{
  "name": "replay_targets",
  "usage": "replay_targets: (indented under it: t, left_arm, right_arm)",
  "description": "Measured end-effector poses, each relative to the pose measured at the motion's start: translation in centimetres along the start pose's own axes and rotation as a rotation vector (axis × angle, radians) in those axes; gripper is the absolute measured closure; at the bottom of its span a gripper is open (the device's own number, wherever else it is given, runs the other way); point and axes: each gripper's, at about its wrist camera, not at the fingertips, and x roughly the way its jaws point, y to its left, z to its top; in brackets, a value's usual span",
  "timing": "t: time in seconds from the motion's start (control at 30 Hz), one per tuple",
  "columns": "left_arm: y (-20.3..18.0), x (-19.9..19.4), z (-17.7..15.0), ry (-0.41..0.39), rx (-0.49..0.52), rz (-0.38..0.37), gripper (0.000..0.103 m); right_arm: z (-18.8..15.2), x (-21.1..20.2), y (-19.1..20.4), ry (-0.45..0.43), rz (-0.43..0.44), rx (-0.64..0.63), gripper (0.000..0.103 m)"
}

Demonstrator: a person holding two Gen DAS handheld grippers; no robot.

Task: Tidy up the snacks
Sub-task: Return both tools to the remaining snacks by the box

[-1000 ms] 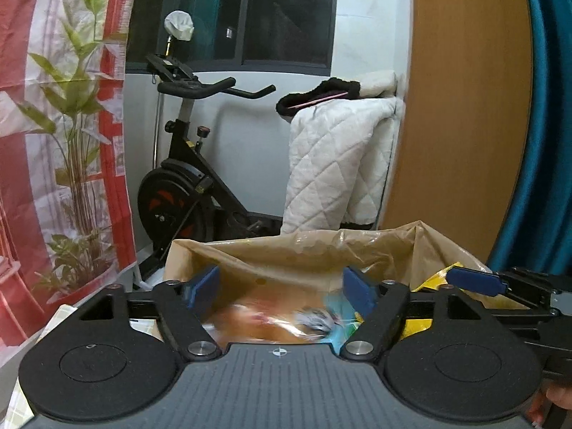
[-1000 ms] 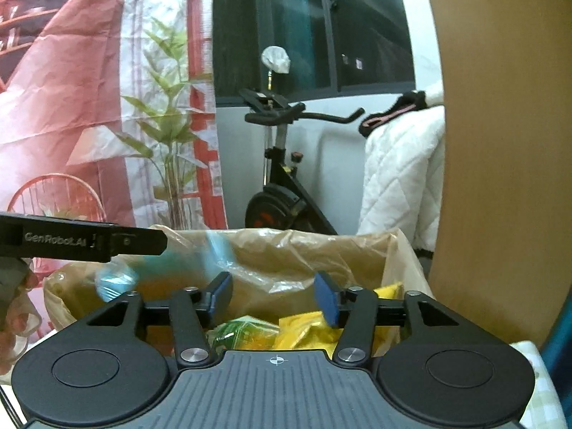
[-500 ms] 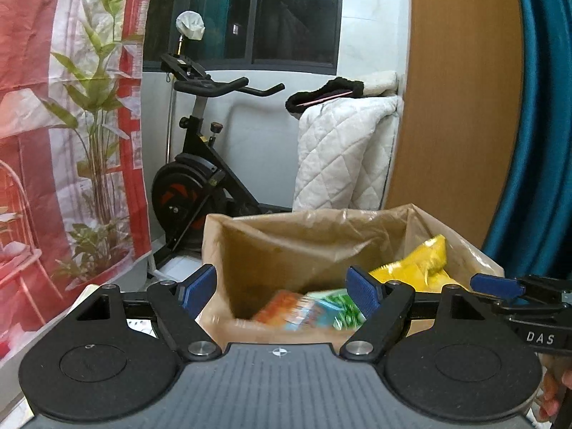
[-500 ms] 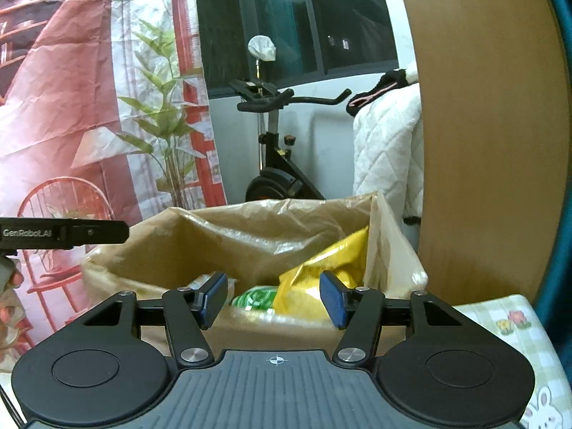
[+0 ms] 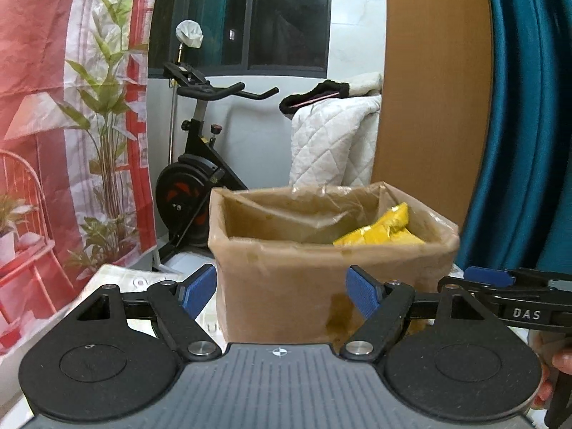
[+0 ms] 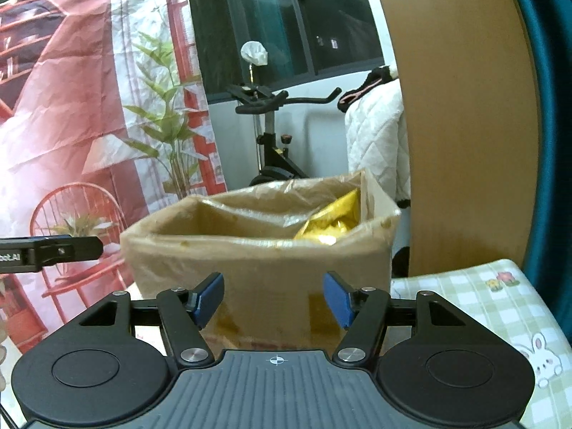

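A cardboard box lined with clear plastic stands ahead of both grippers, and a yellow snack bag shows over its rim at the right. The same box and yellow bag appear in the right wrist view. My left gripper is open and empty, on the near side of the box and clear of it. My right gripper is also empty, its jaws opening, nothing between them. The right gripper's blue fingertip pokes in at the right of the left wrist view.
A checked green cloth with a rabbit print covers the table at right. Behind the box stand an exercise bike, a white quilt, a wooden panel and a teal curtain. A red printed backdrop hangs at left.
Both grippers have pulled back from over the box, which now sits farther off. The orange and green packets seen inside earlier are hidden below the rim. The right jaws stand wider.
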Motion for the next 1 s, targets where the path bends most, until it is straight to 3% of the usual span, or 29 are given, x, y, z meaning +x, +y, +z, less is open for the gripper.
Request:
replay_targets:
  t: [0.37,0.57,0.83,0.9,1.0]
  left_arm:
    - [1.9,-2.0,-4.4,0.069,-0.158,0.018,0.023]
    - [2.7,-1.1,-6.8,0.119,-0.174,0.043,0.026]
    - [2.7,0.7,-9.6,0.175,-0.139,0.007,0.043]
    - [2.8,1.1,-10.3,0.194,-0.141,0.001,0.047]
    - [3.2,1.6,-11.0,0.219,-0.161,-0.002,0.050]
  right_arm:
    - [-4.2,-2.0,-0.8,0.058,-0.022,0.027,0.044]
    - [-6.8,-1.5,-1.1,0.113,-0.026,0.009,0.044]
    - [-10.2,0.7,-0.2,0.202,0.003,-0.014,0.048]
    - [-10.6,1.3,0.0,0.227,0.024,-0.020,0.057]
    - [-10.9,2.6,0.7,0.268,0.065,-0.031,0.059]
